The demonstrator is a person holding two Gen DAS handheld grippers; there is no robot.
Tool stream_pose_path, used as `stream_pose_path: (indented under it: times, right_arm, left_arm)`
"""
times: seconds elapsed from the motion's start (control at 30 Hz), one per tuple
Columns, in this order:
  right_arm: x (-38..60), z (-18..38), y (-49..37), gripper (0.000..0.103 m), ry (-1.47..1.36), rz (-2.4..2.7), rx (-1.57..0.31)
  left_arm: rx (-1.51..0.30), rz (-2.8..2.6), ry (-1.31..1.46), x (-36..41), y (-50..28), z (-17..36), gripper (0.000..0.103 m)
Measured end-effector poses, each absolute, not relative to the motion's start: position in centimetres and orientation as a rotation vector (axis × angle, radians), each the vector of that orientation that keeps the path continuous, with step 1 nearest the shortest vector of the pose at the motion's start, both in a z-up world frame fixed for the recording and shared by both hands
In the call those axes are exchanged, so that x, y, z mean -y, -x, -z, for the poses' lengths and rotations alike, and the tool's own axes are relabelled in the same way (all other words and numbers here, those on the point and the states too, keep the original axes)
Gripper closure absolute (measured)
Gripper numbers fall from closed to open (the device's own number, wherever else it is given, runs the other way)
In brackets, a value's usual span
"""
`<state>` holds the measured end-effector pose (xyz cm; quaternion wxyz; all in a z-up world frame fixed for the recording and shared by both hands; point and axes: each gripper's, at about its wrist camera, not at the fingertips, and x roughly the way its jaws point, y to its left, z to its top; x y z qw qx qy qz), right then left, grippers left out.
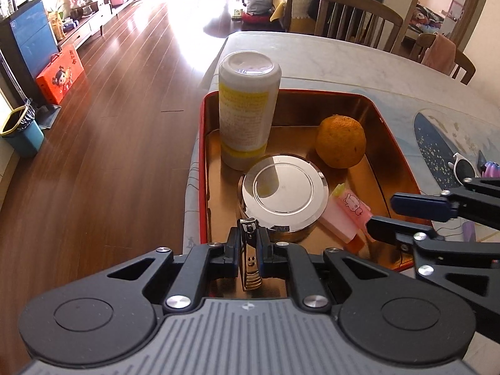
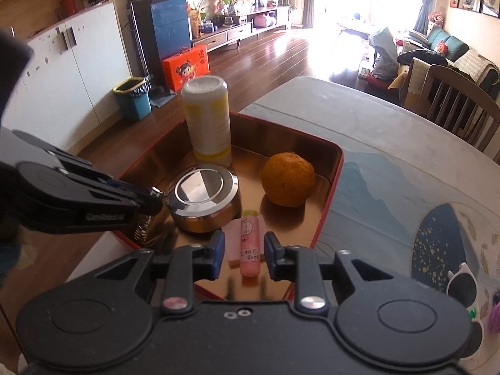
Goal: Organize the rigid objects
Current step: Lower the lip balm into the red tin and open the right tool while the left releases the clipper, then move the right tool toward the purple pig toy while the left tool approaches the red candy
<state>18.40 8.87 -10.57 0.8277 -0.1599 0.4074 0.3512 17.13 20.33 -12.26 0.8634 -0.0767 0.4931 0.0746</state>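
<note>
A red tin tray (image 1: 203, 156) (image 2: 331, 193) with a gold inside sits at the table's corner. It holds a white and yellow bottle (image 1: 247, 109) (image 2: 209, 122) standing upright, an orange (image 1: 340, 142) (image 2: 287, 179), a round metal tin (image 1: 282, 190) (image 2: 203, 193) and a pink tube (image 1: 353, 203) (image 2: 249, 243) lying on a pink block (image 1: 337, 225). My left gripper (image 1: 250, 234) (image 2: 156, 195) is shut on a silver nail clipper (image 1: 250, 262) above the tray's near edge. My right gripper (image 2: 245, 254) (image 1: 379, 215) is open, with the pink tube between its fingers and a gap on each side.
White sunglasses (image 1: 465, 168) (image 2: 462, 284) and a small purple thing (image 2: 495, 315) lie on the patterned tablecloth (image 2: 390, 187) right of the tray. Wooden chairs (image 1: 356, 15) stand at the far side. The table edge drops to the wooden floor (image 1: 109, 125) just left of the tray.
</note>
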Motion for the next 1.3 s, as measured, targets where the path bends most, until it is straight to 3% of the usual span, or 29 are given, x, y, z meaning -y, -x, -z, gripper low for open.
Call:
stream_pose_path:
  times: [0.83,1.03,1.3]
  right_arm:
    - [0.3,3.7,-16.5,0.051,0.175,-0.727,-0.736]
    - [4.7,2.6,-15.9,0.039,0.143,-0.706,-0.717]
    - [11.5,1.1,-15.9,0.025,0.116,-0.654,-0.675]
  left_arm:
    - [-0.886,-0.079,0.169,-13.4,-15.0,6.1,0.087]
    - [-0.841,-0.052,0.154,-10.2,-14.4,4.6,0.073]
    - [-0.809,-0.022,0.162,-5.9,-14.3,3.4,0.072]
